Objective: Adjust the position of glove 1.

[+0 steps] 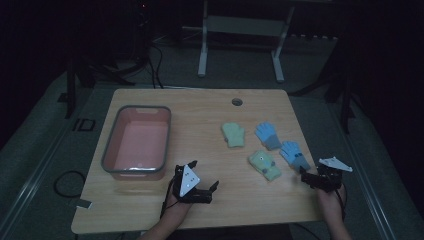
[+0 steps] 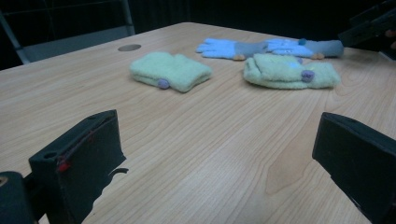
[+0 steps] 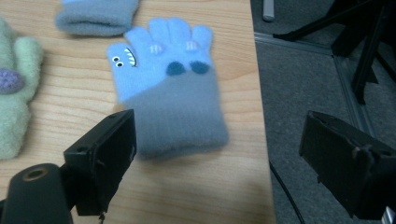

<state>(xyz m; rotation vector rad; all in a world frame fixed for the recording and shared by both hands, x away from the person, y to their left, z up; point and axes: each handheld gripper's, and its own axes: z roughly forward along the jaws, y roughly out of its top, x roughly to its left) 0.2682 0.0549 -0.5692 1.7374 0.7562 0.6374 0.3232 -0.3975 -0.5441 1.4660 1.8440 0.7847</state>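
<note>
The wooden worktop [image 1: 150, 210] carries a pink basin with a grey rim [image 1: 111, 145], which stands well to the left of and beyond the left gripper [image 1: 214, 188], apart from everything else. Four small children's gloves lie to the right: two pale green gloves, one farther off [image 1: 234, 134] and one nearer [image 1: 265, 164], and two blue gloves with grey cuffs, the far one [image 1: 267, 135] and the near blue glove [image 1: 294, 155]. The right gripper [image 1: 305, 176] hangs at the worktop's right edge with its fingers [image 3: 105, 154] spread wide and empty, the near blue glove's [image 3: 168, 88] cuff just ahead of them and nearer the left finger than the right. The left gripper's fingers [image 2: 79, 158] also stand wide and hold nothing, with bare wood between them and the green gloves [image 2: 170, 70] well ahead. The likely risk is at the edge: the right finger hangs out past the worktop over the floor, so a straight descent could close on only one side of the cuff, or push the soft glove off the edge. A shallow pinch on knit fabric could also slip as it lifts, and the neighbouring green glove [image 3: 14, 88] beside the left finger could be dragged along. No brand, label or readable writing shows on the gloves or basin; the blue glove bears only a small cartoon face with eyes and teeth.
</note>
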